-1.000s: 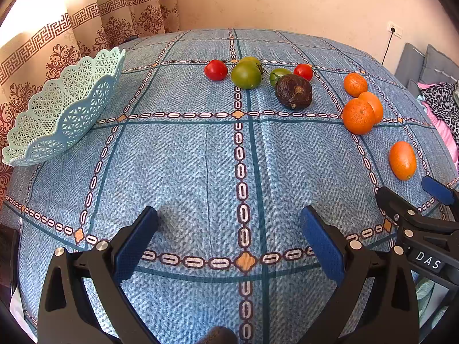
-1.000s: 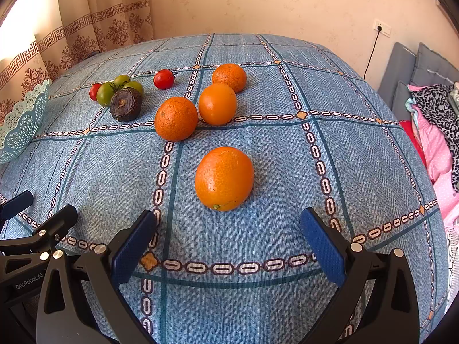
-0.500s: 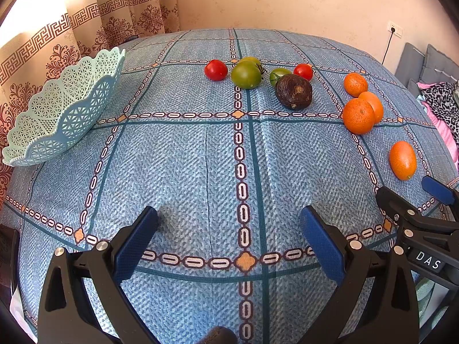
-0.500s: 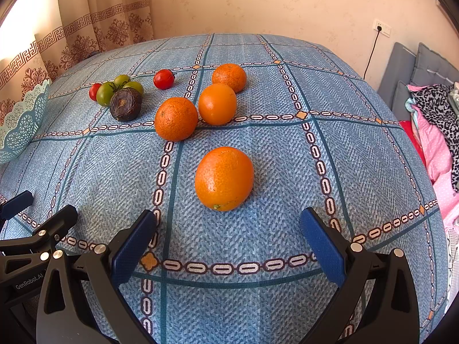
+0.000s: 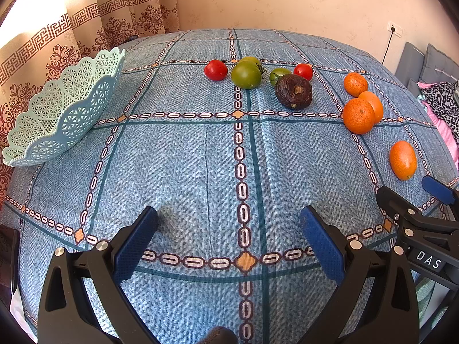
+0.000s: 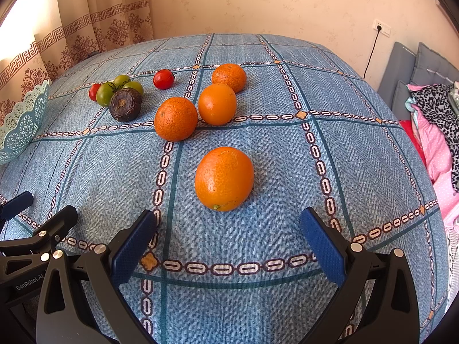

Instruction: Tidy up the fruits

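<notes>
Hovering over the tablecloth (image 5: 186, 157), both grippers' jaws gape wide, empty; nearest orange (image 6: 224, 178) untouched.

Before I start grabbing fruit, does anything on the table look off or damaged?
One thing: the dark fruit beside the green tomatoes is brown-purple, wrinkled and shrivelled, unlike the smooth fruit around it; it looks overripe or spoiled. The basket sits empty at the table's left edge. Nothing has spilled.
</notes>
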